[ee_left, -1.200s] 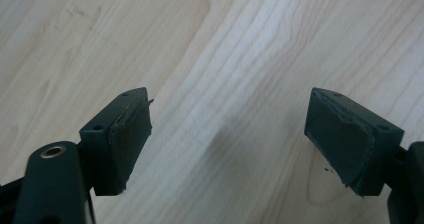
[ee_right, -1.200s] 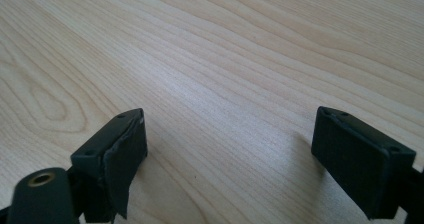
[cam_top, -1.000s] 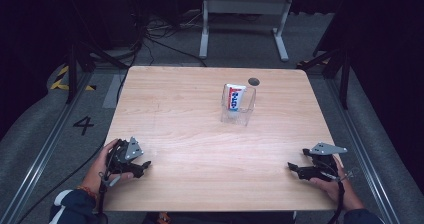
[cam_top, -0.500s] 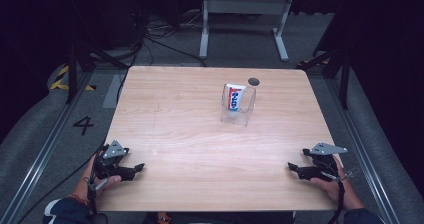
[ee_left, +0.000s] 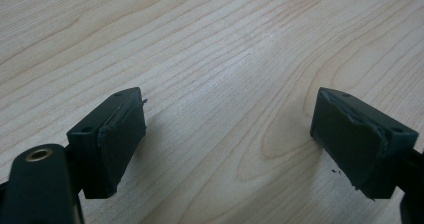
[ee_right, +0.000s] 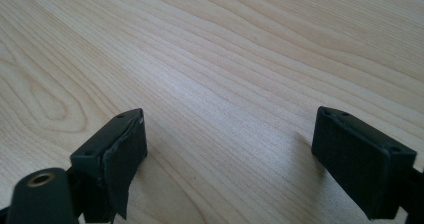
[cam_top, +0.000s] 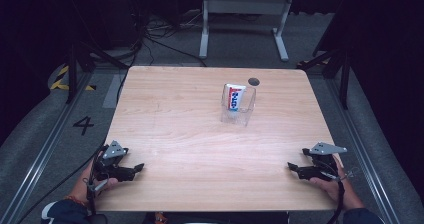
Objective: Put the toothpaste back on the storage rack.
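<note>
Both the left gripper (cam_top: pixel 136 168) and right gripper (cam_top: pixel 292 167) are resting with jaws spread wide and empty on the wooden table (cam_top: pixel 190 129), the left's having just been opening, well apart from the clear cup (cam_top: pixel 239 106) holding a toothpaste tube (cam_top: pixel 234 96)

Floor left of table (cam_top: pixel 165 134): I read painted digit "4" (cam_top: pixel 83 125), dark on grey. Beyond it, yellow-black hazard stripes (cam_top: pixel 64 79) on floor, warning marking, no words. Small carton (cam_top: pixel 234 97) standing in clear container (cam_top: pixel 240 106) on far half of table: white face with red band and blue lettering; I see characters but cannot make them out, too small and blurred. Both gripper views: bare wood grain, no print that I can read.
</note>
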Motion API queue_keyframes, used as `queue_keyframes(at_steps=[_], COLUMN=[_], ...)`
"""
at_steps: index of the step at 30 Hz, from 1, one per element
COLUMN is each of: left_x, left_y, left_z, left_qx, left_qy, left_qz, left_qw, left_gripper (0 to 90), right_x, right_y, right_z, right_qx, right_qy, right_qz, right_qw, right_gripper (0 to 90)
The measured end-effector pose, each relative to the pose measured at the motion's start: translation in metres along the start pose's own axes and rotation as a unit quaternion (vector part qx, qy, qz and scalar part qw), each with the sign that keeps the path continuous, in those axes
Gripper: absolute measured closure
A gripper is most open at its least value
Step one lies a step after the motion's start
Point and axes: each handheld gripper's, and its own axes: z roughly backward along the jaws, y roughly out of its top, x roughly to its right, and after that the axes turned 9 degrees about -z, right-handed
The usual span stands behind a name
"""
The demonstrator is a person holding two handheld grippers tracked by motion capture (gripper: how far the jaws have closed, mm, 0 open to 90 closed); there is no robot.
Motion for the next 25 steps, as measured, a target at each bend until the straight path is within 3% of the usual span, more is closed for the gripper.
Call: queue_keyframes(at_steps=[5, 6, 17, 25], left_x=[0.0004, -0.0009, -0.0018, -0.0007], left_y=[0.0007, 0.001, 0.0015, 0.0014], left_z=[0.0, -0.0003, -0.0006, -0.0017], left_qx=[-0.005, -0.002, -0.003, -0.002], left_qy=[0.0, 0.003, 0.007, 0.01], left_qz=[0.006, -0.004, -0.008, 0.003], left_qw=[1.0, 1.0, 0.9999, 0.9999], left_gripper=[13.5, 13.5, 12.8, 11.1], right_x=[0.0003, 0.0005, 0.0006, 0.0006], right_y=[0.0004, 0.0006, 0.0012, 0.0012], right_z=[-0.0005, -0.0006, -0.0011, -0.0011], right_qx=[0.0, 0.0, 0.0, 0.0], right_qy=[0.001, 0.002, 0.004, 0.004], right_qz=[0.001, 0.002, 0.001, 0.001], right_qw=[1.0, 1.0, 1.0, 1.0], right_gripper=[14.2, 14.1, 14.0, 14.0])
